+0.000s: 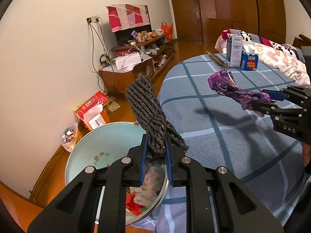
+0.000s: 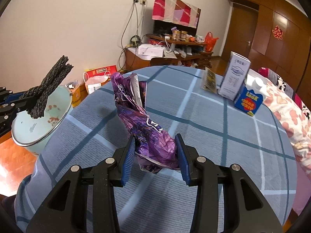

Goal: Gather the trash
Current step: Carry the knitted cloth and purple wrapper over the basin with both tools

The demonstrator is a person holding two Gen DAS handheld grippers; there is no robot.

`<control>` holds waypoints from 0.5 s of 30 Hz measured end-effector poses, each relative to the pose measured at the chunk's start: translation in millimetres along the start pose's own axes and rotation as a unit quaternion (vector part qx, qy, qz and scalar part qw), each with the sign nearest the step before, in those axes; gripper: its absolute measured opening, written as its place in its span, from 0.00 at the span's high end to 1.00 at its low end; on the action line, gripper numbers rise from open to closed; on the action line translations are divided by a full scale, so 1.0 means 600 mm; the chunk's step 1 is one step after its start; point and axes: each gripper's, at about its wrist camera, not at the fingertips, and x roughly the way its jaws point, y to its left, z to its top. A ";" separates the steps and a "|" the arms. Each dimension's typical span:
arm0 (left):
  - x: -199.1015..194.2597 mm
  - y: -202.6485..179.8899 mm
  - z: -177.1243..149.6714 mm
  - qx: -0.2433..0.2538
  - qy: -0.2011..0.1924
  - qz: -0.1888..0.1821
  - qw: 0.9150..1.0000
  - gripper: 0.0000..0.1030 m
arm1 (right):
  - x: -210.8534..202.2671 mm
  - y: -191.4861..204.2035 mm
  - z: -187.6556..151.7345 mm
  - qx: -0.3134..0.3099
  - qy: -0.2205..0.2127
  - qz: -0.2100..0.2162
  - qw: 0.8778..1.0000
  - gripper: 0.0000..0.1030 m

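My left gripper (image 1: 155, 153) is shut on a dark grey scouring cloth (image 1: 149, 108) and holds it above the open pale-blue trash bin (image 1: 101, 141), which has red and white scraps inside. In the right wrist view the cloth (image 2: 48, 89) hangs over the bin (image 2: 38, 124) at the left. My right gripper (image 2: 155, 155) is shut on a crumpled purple wrapper (image 2: 143, 120) and holds it above the blue checked tablecloth (image 2: 213, 145). The wrapper also shows in the left wrist view (image 1: 229, 89), held by the right gripper (image 1: 260, 101).
On the table's far side stand a tall white carton (image 2: 233, 77), a small blue box (image 2: 248, 103) and a flat packet (image 2: 209, 81). A bed with patterned bedding (image 2: 287, 112) is at the right. A red box (image 1: 91, 103) and bags lie on the floor by the wall.
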 end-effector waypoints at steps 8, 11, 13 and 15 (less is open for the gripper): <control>-0.009 0.027 -0.011 -0.009 0.001 0.014 1.000 0.84 | 0.005 0.038 0.018 -0.023 -0.006 0.013 1.000 0.60; -0.013 0.037 -0.013 -0.013 0.001 0.018 1.000 0.84 | 0.009 0.051 0.025 -0.031 -0.007 0.017 0.999 0.60; -0.014 0.044 -0.015 -0.016 0.000 0.022 1.000 0.84 | 0.010 0.060 0.031 -0.036 -0.009 0.021 0.999 0.60; -0.015 0.051 -0.017 -0.018 0.001 0.025 1.000 0.84 | 0.010 0.068 0.036 -0.041 -0.011 0.023 0.999 0.60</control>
